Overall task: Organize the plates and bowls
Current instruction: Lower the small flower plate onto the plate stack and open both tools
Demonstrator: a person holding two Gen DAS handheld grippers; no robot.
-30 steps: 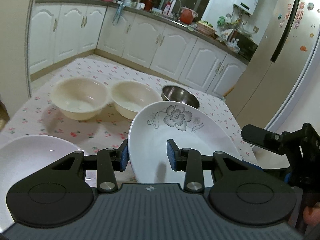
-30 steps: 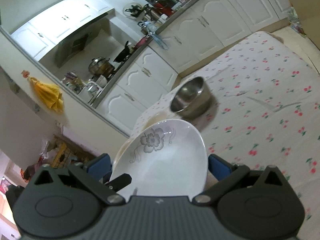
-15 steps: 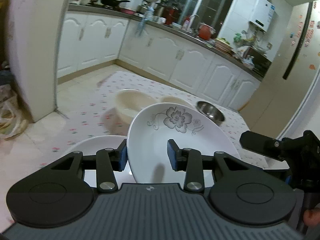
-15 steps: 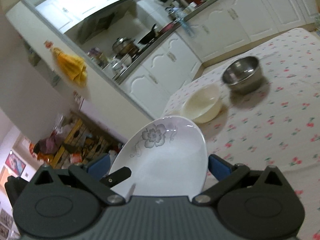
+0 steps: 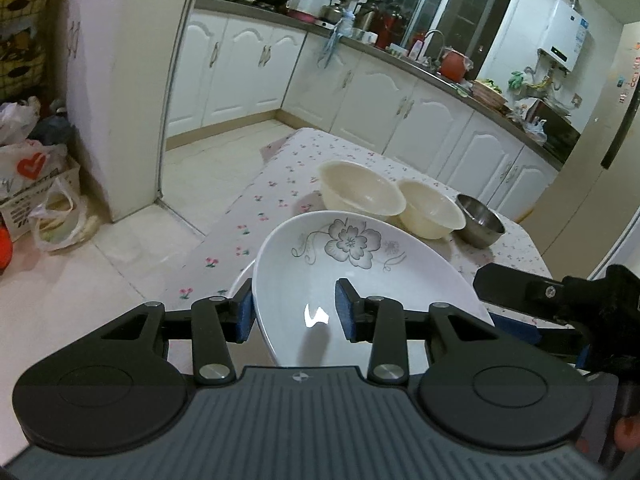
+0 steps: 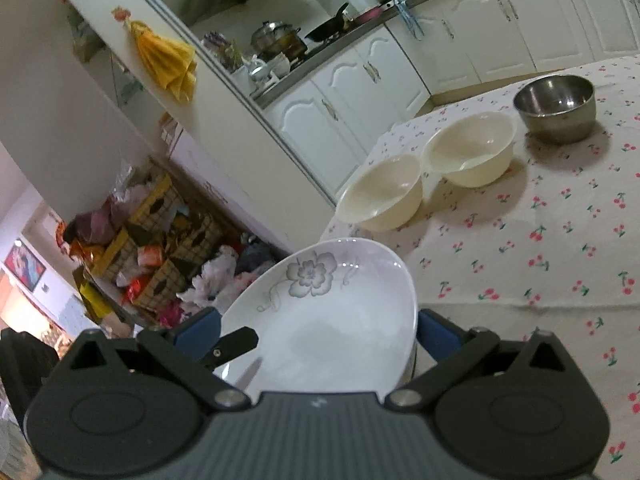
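Note:
A white plate with a grey flower print [image 5: 360, 276] is held up over the near end of the table; it also shows in the right wrist view [image 6: 328, 312]. My left gripper [image 5: 295, 316] is shut on its near rim. My right gripper [image 6: 318, 330] spans the plate with its blue pads at the plate's two edges. A second white plate [image 5: 240, 284] lies on the table under the held one, mostly hidden. Two cream bowls [image 5: 360, 192] [image 5: 430, 208] and a steel bowl [image 5: 478, 220] stand in a row farther back.
The table [image 6: 540, 248] has a cherry-print cloth. Its left edge drops to a tiled floor [image 5: 120, 248] with bags and baskets [image 6: 160, 240] of clutter. White kitchen cabinets [image 5: 360, 96] run behind the table. My right gripper's body [image 5: 560, 300] shows at the right of the left wrist view.
Both grippers have carried the flowered plate to the left and back along the table. The bowls now sit farther off, and the second white plate is now under the held plate.

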